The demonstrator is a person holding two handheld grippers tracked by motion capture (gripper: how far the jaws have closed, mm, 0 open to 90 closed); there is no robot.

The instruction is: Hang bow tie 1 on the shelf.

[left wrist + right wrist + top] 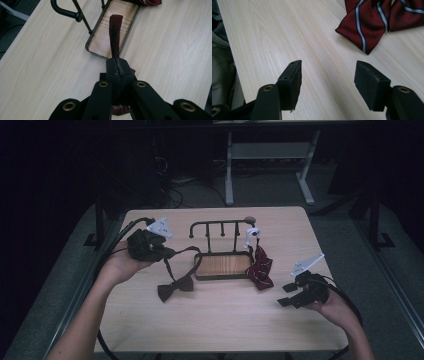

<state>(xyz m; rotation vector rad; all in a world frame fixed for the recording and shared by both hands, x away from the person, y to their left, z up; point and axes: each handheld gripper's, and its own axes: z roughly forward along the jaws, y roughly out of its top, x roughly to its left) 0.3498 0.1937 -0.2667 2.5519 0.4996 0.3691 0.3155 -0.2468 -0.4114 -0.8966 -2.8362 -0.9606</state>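
Left gripper (117,72): fingers clenched on the dark strap (115,35) of a brown bow tie (175,289); in the left gripper view the strap runs up from the pinched tips toward the middle of the frame, over the wooden tray (100,45) of a black wire rack (220,245). In the high view this gripper sits left of centre, the strap looping from it to the rack's near left corner and back down to the bow, which lies on the table (220,320) below and left of the tray. Right gripper (329,80): fingers released, nothing between them, hovering over bare table at the lower right of the high view. Red striped bow tie (372,22): upper right of the right gripper view, its lower end lying on the table against the tray's right edge in the high view, its upper end at a white clip (252,236) by the rack's right post. Handling note, as a judgement: the step appears to be lifting the brown bow tie toward a rack peg; keep the pinch firm near the strap's end, raise until the bow clears the table, and bring the loop over a peg (65,12) without snagging the tray rim. The free gripper could steady the rack.
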